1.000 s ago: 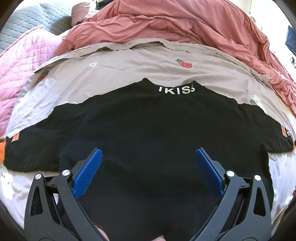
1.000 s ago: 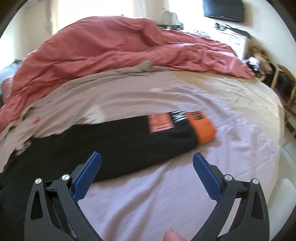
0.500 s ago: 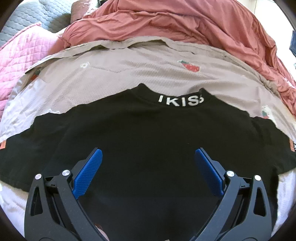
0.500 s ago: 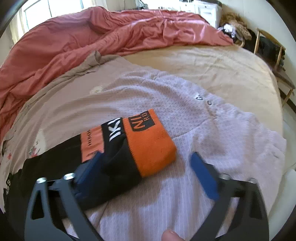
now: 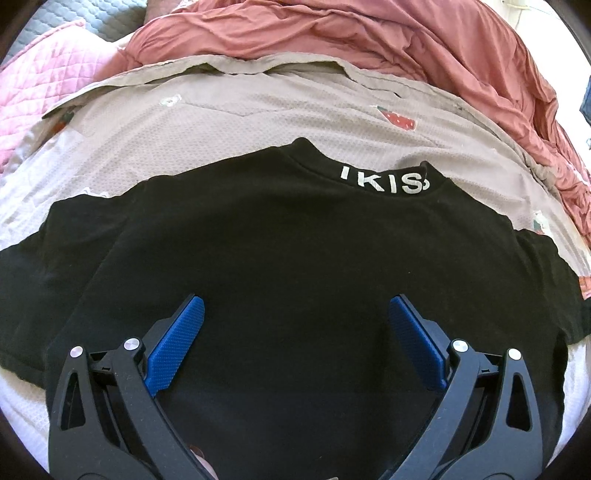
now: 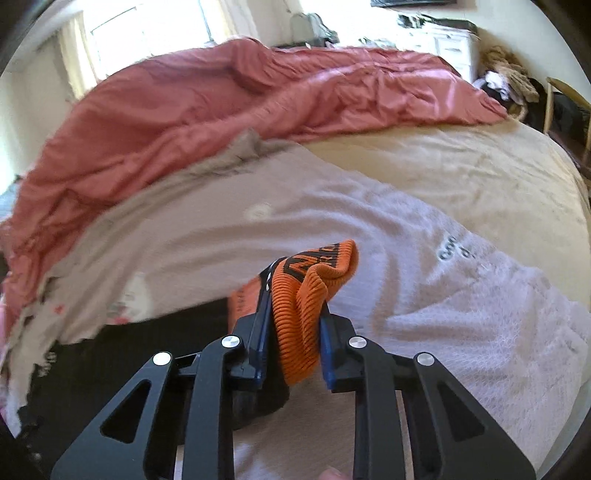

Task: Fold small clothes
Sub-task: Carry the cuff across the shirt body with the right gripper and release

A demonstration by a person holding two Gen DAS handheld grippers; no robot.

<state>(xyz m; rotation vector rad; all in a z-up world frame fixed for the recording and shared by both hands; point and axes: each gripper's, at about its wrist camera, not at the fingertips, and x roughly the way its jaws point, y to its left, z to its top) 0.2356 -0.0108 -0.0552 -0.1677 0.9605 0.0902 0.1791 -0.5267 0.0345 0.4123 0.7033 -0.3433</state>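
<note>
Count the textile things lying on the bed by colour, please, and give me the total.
Black: 1, the black cotton shirt with white collar letters and an orange ribbed cuff
Terracotta red: 1, the crumpled red duvet
Pink: 1, the pink quilted blanket
Grey: 1, the grey quilted blanket
Pale mauve: 1, the strawberry-print waffle cover
Beige: 1, the beige bedsheet
Total: 6

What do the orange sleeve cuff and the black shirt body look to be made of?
Orange cuff: ribbed knit, matte; parallel ridges show where the right gripper pinches it. Black shirt: soft matte fabric, probably cotton jersey; it lies limp and shows no sheen.
</note>
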